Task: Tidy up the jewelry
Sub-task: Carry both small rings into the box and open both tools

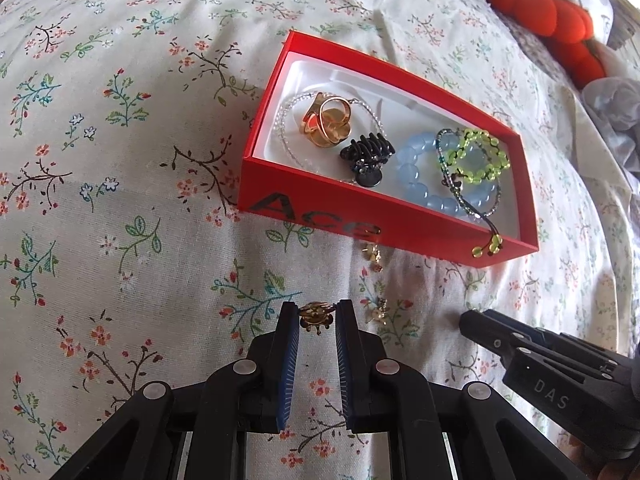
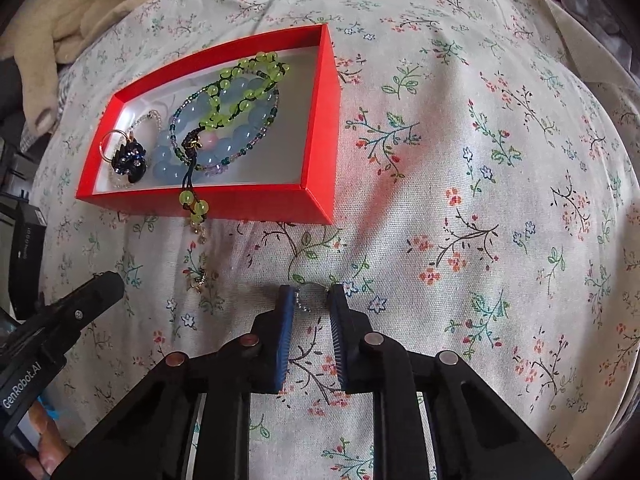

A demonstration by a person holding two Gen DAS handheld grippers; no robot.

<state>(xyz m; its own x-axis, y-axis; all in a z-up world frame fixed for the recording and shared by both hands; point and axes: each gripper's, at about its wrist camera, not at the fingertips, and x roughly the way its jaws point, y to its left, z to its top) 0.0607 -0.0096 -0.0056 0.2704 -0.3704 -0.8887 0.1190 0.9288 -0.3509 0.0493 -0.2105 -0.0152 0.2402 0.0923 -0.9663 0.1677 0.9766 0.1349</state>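
Red open box on floral bedding, white-lined, black lettering on near wall. Inside: large gold ring over a clear beaded strand; black claw clip beside it; pale blue bead bracelet; yellow-green bead bracelet on top, its tasselled cord draped over the near wall. Outside, on the fabric: small gold-and-dark piece pinched between blue pads; thin ring with tiny bead chain between the other pads; two small gold pieces lying loose near the box.
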